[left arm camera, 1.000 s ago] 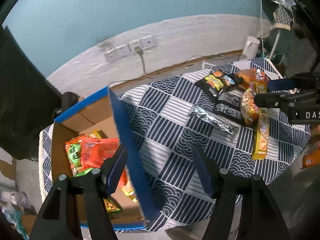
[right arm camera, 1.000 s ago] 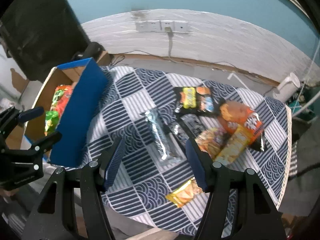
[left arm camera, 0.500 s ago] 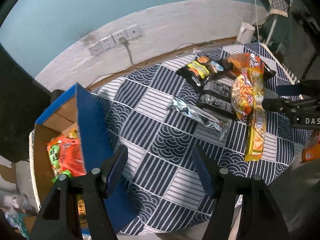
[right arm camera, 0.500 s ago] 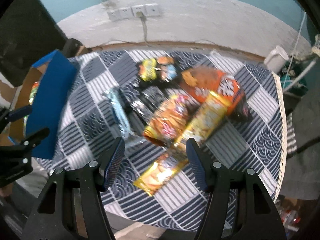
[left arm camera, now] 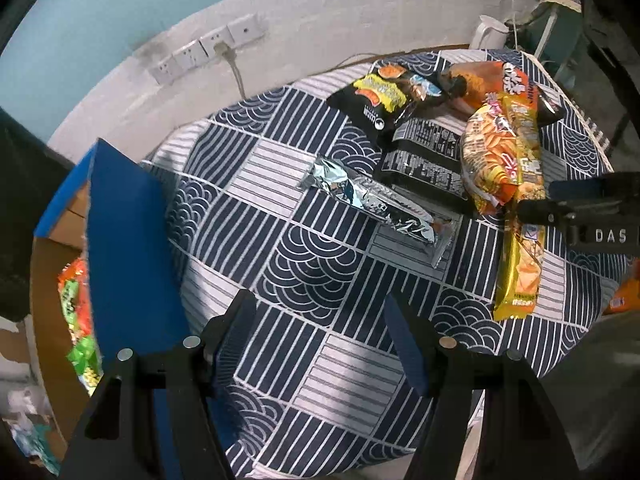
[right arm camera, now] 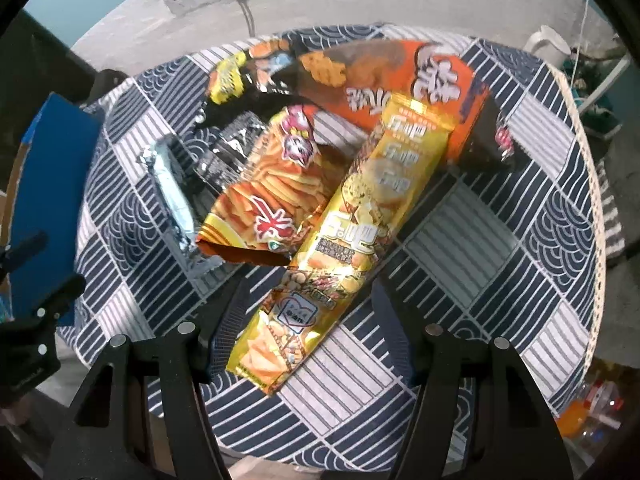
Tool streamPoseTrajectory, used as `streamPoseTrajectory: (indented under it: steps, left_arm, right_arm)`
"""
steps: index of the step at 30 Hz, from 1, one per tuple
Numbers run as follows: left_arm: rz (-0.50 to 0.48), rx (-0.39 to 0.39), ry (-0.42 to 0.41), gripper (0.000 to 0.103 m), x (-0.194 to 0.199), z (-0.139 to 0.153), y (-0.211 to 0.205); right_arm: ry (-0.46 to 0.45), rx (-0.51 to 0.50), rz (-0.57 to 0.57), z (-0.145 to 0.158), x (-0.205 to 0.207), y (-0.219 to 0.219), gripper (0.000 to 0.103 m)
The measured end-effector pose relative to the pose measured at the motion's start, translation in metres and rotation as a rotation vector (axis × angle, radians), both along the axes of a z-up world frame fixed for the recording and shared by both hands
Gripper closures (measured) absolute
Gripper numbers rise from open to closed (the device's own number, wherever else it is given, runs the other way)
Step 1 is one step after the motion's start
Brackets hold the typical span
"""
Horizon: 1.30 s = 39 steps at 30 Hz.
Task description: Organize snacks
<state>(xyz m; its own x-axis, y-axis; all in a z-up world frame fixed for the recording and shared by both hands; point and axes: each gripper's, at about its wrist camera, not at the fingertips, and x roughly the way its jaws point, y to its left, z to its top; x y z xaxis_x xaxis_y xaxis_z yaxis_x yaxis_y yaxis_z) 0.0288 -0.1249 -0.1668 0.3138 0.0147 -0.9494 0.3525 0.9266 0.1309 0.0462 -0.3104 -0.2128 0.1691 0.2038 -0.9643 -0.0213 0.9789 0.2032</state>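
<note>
Several snack packs lie on the round table with a blue patterned cloth (left arm camera: 320, 272). A long yellow pack (right arm camera: 348, 232) lies between the open fingers of my right gripper (right arm camera: 310, 312), low over it, not gripped. An orange chips bag (right arm camera: 272, 196), a big orange bag (right arm camera: 384, 76), a black bag (left arm camera: 384, 96) and a silver pack (left arm camera: 372, 204) lie beyond. My left gripper (left arm camera: 320, 336) is open and empty over the cloth near the table's front. The cardboard box with a blue flap (left arm camera: 124, 240) holds several snacks (left arm camera: 76, 312) at the left.
A wall with power sockets (left arm camera: 208, 48) and a plugged cable stands behind the table. A white kettle (left arm camera: 490, 32) is at the far right. The right gripper's body shows in the left wrist view (left arm camera: 580, 216) over the yellow pack.
My right gripper has moved forward and down, closing in on the yellow pack, which now sits between its fingers. My left gripper has swung right, away from the box, toward the table's middle.
</note>
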Motion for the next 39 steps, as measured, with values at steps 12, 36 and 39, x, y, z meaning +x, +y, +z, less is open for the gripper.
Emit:
streamPoseTrajectory:
  steps: [12, 36, 39]
  left_arm:
    - [0.013, -0.006, 0.054, 0.035, 0.017, -0.023, -0.016]
    - [0.286, -0.212, 0.207, 0.025, 0.097, -0.066, -0.023]
    - [0.318, -0.219, 0.233, 0.024, 0.105, -0.076, -0.018]
  right_arm:
    - [0.047, -0.013, -0.007, -0.035, 0.000, 0.007, 0.039]
    - [0.049, -0.087, -0.016, -0.030, -0.042, -0.093, 0.060]
    - [0.037, -0.079, -0.026, -0.031, -0.040, -0.102, 0.057]
